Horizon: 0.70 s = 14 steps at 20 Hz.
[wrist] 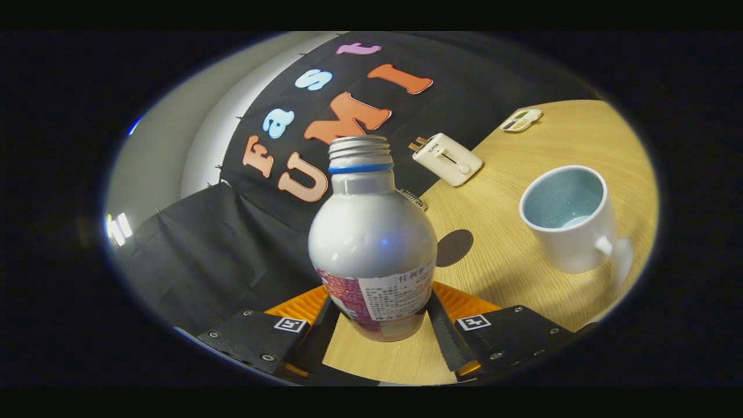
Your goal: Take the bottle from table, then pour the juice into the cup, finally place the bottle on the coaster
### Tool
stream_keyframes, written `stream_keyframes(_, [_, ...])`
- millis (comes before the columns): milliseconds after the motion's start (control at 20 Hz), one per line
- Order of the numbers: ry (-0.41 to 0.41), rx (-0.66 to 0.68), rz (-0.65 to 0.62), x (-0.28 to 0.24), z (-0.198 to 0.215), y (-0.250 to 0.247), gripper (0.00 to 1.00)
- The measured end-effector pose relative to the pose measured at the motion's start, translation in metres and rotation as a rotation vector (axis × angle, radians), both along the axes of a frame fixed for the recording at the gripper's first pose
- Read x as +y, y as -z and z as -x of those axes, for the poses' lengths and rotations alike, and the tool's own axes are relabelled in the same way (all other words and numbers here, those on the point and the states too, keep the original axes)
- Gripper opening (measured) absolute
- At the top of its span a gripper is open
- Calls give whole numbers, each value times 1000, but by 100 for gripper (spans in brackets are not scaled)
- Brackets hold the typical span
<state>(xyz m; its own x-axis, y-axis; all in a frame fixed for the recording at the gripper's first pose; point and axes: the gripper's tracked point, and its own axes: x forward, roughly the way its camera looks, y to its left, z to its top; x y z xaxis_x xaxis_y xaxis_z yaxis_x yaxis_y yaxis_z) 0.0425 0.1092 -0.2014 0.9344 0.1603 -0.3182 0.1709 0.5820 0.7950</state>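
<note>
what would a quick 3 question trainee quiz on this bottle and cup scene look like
1. True or false: the bottle has its cap on.
2. What are the fingers doing? A) pressing both sides of the bottle B) open above the cup
3. Which dark round thing lies on the table just beyond the bottle?

Key: 1 false, its threaded neck is bare. 2 A, the gripper clamps the bottle's base. 3 the coaster.

Light wooden table [580, 139] against black cloth wall [209, 255]; white wall [157, 151] beyond.

Hand-held gripper [377, 325]: black screwed finger plates bearing square fiducial markers; ribbed orange body behind
</note>
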Motion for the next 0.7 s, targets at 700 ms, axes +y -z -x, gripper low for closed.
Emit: stream_keyframes(700, [87, 42, -411, -3, -1, 10, 79])
